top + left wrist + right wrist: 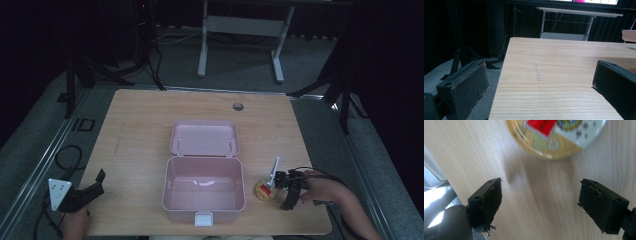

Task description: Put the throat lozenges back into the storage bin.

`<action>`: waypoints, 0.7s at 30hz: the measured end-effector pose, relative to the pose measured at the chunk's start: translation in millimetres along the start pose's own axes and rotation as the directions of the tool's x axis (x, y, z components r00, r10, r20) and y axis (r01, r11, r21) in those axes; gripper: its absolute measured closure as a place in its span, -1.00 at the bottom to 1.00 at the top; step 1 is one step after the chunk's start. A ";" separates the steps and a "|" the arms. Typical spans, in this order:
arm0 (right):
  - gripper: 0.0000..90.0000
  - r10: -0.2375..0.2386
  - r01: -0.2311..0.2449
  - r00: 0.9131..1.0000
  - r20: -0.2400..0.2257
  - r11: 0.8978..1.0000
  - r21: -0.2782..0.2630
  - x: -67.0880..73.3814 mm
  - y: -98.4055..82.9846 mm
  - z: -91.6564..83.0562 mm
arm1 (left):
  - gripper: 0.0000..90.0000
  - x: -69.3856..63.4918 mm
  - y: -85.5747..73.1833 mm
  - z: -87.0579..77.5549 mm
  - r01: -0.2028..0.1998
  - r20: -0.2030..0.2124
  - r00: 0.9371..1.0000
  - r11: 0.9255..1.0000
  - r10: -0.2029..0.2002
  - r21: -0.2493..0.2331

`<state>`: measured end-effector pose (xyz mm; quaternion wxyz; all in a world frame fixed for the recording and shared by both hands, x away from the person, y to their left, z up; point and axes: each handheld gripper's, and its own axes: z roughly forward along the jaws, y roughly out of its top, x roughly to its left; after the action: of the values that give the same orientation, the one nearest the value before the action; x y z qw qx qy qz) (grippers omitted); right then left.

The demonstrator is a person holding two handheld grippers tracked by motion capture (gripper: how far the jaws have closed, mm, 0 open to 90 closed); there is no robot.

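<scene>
While both hand-held grippers (pixel 92 186) (pixel 287 187) gape empty, the blurred disc (pixel 554 137) is cut off.

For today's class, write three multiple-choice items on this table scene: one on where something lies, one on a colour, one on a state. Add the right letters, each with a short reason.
1. Where does the small round tin lie?
A. inside the box
B. on the table, to the right of the box
C. on the box lid

2. What colour is the box?
A. pink
B. blue
C. green

3. How does the right gripper stand?
A. shut on the tin
B. shut on nothing
C. open

Answers:
1 B, the high view shows it on the wooden table beside the box's right wall.
2 A, walls and raised lid are pink.
3 C, the right gripper view shows its jaws wide apart over bare wood.
</scene>
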<state>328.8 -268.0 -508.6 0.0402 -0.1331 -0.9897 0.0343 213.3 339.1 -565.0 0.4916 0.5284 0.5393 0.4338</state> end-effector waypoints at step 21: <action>-0.60 -0.114 0.114 0.993 0.032 0.993 0.012 -1.4 48.4 3.8 | -0.99 0.4 -0.1 -0.1 0.002 0.005 1.000 1.000 -0.002 -0.001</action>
<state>342.4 -222.0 -516.3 0.0267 -0.0758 -0.9960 0.0390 213.3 339.4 -565.1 0.4936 0.5288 0.5383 0.4324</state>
